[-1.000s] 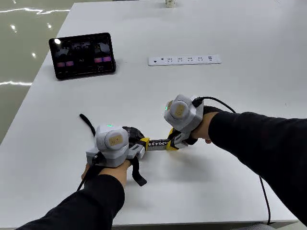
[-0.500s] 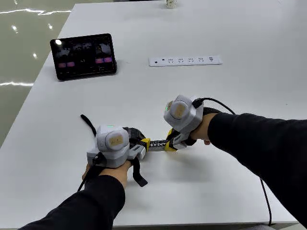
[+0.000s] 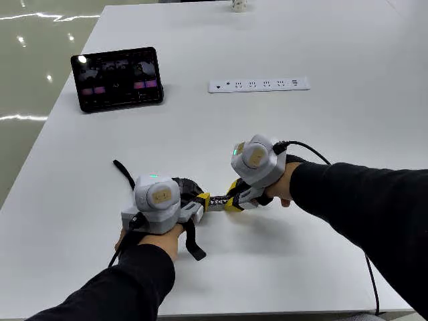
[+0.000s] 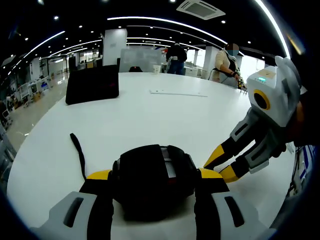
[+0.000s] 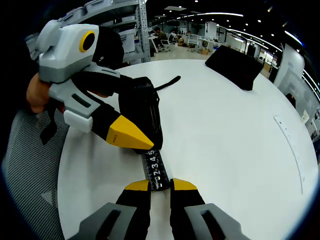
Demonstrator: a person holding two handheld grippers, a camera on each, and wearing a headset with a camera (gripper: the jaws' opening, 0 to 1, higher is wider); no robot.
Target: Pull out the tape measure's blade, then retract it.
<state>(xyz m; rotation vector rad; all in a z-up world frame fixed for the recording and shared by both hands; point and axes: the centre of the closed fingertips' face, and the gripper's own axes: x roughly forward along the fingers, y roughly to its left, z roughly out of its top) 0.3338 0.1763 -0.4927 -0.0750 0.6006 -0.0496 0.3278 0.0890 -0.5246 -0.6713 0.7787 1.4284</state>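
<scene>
A black, rounded plastic tape measure case [image 4: 152, 180] lies on the wide white table [image 3: 301, 134], near the front edge. It is clamped between the yellow-tipped jaws of the left tongs [image 4: 152, 175], which press on its two sides. Its thin black wrist strap [image 3: 122, 172] trails away over the table on the far side.

A short length of the white steel blade [image 5: 154, 167], printed with black numerals, is drawn out of the tape measure case. The blade's free end is pinched by the right tongs [image 5: 160, 186], whose jaws are set narrow with the tip between them. The right tongs [image 3: 233, 202] are seen in the head view just beside the left tongs [image 3: 200, 200], with only that short run of blade between.

The blade's long axis lies along the line from the case to the right tongs, low over the table. Any coming move is judged to run along that line: away from the case to draw out more, or toward it to let the blade return. The tip is held by the right hand, so the travel would fall to that hand while the case is steadied by the left.

A dark tablet [image 3: 117, 77] and a white power strip [image 3: 259, 85] lie well apart, farther back.
</scene>
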